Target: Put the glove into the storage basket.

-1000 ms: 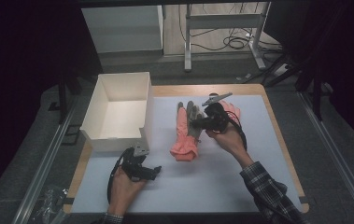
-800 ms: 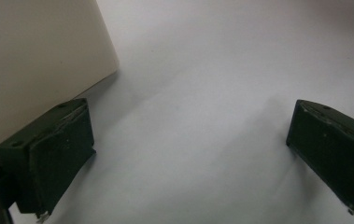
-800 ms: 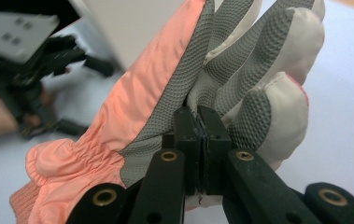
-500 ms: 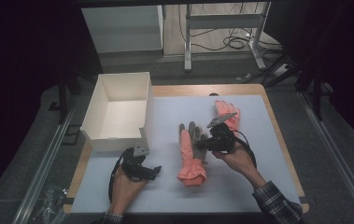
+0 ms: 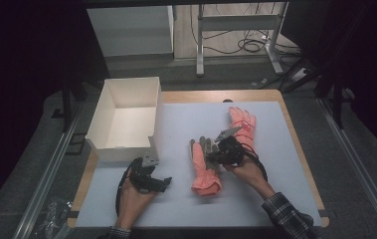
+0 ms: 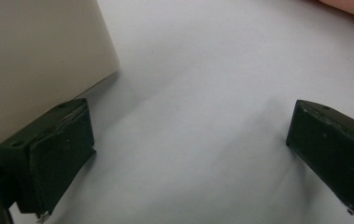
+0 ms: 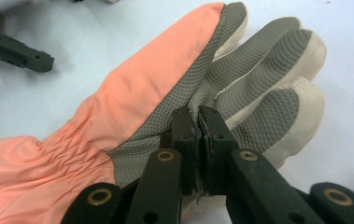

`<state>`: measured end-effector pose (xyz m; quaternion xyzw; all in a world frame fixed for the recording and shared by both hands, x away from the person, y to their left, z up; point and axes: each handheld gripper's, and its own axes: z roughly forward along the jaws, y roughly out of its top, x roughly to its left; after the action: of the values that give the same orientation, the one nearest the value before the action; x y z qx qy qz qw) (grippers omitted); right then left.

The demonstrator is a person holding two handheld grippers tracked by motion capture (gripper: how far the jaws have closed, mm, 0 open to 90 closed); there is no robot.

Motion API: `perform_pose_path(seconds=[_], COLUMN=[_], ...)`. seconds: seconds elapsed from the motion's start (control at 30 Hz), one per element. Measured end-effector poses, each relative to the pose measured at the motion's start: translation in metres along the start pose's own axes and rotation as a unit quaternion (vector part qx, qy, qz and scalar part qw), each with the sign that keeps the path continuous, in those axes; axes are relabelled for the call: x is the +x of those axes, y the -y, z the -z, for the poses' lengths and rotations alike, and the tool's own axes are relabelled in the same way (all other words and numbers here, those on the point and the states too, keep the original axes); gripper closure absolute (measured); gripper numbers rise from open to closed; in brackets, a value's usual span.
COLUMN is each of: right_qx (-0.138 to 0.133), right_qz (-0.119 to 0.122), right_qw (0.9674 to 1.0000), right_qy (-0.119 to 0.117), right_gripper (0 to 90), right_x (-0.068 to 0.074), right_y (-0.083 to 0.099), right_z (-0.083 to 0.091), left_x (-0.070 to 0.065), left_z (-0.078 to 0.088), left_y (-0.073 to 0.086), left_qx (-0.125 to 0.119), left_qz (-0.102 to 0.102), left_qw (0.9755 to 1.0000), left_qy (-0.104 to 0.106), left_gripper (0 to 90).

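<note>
An orange glove with a grey textured palm (image 5: 203,172) (image 7: 165,84) lies palm up on the pale mat (image 5: 275,194), cuff toward me. My right gripper (image 5: 211,158) (image 7: 197,114) is low over it, shut on a fold of the palm fabric at the base of the fingers; the jaws have just eased a hair, with the fabric still pinched between them. A second orange glove (image 5: 241,122) lies flat just beyond my right hand. My left gripper (image 5: 163,183) (image 6: 188,154) rests on the mat at the front left, open, nothing between its jaws.
An open white box (image 5: 126,114) (image 6: 34,60) stands at the left of the table, its near corner right beside my left gripper. The left gripper (image 7: 16,51) also appears at the far left of the right gripper view. The table edge runs close to the front.
My right hand has drawn the held glove toward me and down onto the mat, away from the second glove. The left gripper has stayed put.
</note>
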<state>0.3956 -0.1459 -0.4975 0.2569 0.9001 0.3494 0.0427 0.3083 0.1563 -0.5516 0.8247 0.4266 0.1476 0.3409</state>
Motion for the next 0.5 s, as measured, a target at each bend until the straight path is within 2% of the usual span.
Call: perform_pose_path(seconds=[0.17,0.23,0.4,0.5], right_qx=[-0.013,-0.021,-0.029,-0.037], right_qz=[0.004,0.004,0.007,-0.002], right_qw=[0.9997,0.9996,0.9985,0.9974], right_qy=[0.020,0.021,0.047,0.062], right_gripper=[71.3,66.4,53.9,47.6], right_x=[0.000,0.000,-0.006,-0.011], right_y=[-0.002,-0.003,-0.003,-0.003], right_z=[0.006,0.010,0.019,0.026], left_x=[0.000,0.000,0.000,0.000], left_z=[0.000,0.000,0.000,0.000], left_y=[0.000,0.000,0.000,0.000], left_qx=[0.000,0.000,0.000,0.000], left_qz=[0.000,-0.001,-0.001,0.000], left_qw=[1.0000,1.0000,1.0000,1.0000], left_qy=[0.000,0.000,0.000,0.000], left_gripper=[0.8,0.8,0.8,0.9])
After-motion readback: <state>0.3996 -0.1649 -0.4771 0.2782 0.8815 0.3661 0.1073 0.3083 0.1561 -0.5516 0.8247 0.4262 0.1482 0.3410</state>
